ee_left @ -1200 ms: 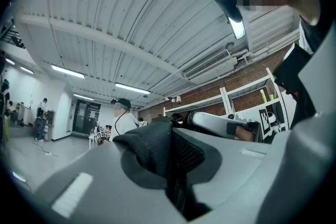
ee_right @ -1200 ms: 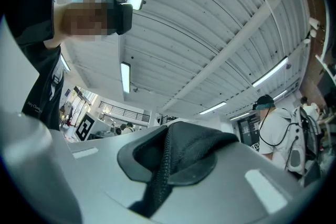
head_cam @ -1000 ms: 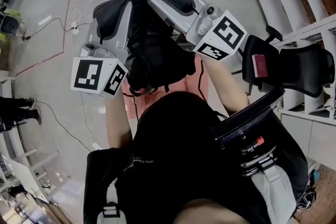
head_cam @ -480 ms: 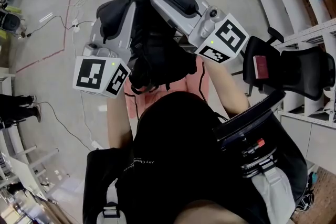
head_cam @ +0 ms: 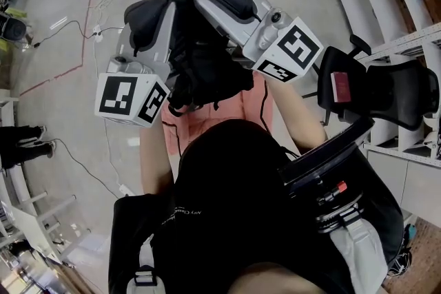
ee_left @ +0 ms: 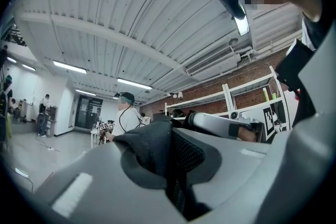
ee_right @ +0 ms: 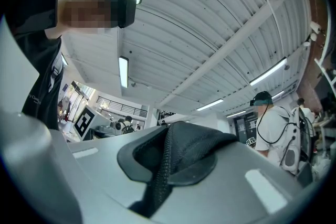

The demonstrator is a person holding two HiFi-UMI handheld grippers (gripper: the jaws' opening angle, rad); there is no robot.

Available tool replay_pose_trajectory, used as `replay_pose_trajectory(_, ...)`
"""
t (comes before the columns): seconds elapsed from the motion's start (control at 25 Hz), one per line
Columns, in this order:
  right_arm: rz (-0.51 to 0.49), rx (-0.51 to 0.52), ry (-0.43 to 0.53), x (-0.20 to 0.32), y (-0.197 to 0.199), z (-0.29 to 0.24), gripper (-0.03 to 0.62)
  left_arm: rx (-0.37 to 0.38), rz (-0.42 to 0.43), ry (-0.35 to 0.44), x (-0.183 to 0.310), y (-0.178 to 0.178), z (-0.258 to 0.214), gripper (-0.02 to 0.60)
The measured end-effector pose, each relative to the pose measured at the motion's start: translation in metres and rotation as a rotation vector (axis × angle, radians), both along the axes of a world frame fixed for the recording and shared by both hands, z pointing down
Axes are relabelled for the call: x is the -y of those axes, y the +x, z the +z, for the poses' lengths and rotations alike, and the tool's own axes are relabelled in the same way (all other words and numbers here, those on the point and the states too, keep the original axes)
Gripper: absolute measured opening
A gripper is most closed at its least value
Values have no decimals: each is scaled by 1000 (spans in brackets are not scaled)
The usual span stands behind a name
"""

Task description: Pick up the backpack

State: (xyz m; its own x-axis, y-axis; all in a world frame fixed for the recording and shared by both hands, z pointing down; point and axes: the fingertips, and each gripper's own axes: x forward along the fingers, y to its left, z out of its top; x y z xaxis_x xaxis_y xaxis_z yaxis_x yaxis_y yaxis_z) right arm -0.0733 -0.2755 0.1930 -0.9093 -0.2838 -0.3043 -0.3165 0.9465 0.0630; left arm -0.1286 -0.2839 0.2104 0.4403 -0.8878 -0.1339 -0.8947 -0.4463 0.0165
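The pickup looks essentially done: the black backpack point(head_cam: 207, 76) hangs clear of the floor point(head_cam: 62, 58) before the person's chest, the fingers of the left gripper point(ee_left: 167, 162) and right gripper point(ee_right: 165, 165) each clamped on its fabric.

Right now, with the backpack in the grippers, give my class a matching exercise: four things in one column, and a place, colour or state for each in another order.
Things:
1. left gripper
2. backpack
3. office chair
4. floor line

Descriptions:
A. red, at the head view's left
B. held by its straps
C. shut on the backpack
D. at the head view's right edge

Pairs: 1-C, 2-B, 3-D, 4-A
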Motion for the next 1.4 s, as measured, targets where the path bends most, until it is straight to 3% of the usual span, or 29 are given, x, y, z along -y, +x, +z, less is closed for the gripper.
replay_pose_trajectory(1.4, 59, -73, 16, 10, 1, 19, 32, 39, -8, -28, 8, 6, 17, 28)
